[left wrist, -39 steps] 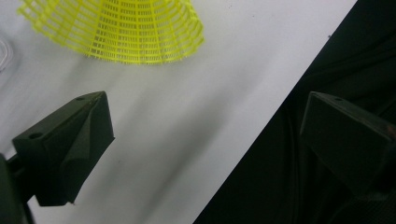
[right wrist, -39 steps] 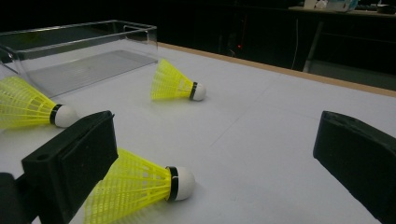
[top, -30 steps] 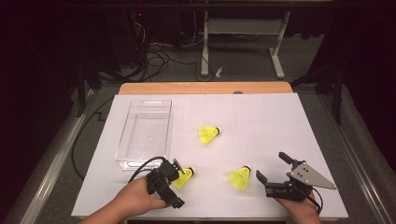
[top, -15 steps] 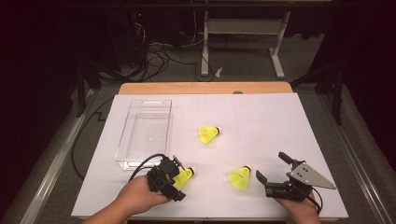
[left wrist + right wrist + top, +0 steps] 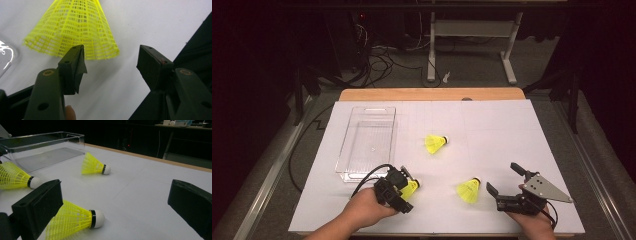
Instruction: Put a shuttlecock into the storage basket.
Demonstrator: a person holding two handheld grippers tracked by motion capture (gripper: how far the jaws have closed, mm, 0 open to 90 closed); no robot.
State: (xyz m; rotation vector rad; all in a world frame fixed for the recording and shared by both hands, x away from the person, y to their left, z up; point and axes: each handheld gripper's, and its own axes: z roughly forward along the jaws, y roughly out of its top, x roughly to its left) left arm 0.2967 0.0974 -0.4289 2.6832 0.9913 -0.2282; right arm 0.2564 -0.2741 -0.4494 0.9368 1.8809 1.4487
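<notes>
L tongs (image 5: 404,187) spread, skirt of nearest shuttlecock (image 5: 72,32) just ahead btwn jaws, cork pointing away. R tongs (image 5: 507,192) spread too, 2nd shuttlecock (image 5: 75,221) lies crosswise.

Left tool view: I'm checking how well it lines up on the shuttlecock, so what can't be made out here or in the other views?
- Left tool view: the shuttlecock loses its cork past the top edge; the tray is a sliver at the left edge.
- High view: the left tool and the hand cover much of that shuttlecock's skirt, so jaw contact is unclear.
- Right tool view: the nearest shuttlecock is partly behind a jaw.
</notes>
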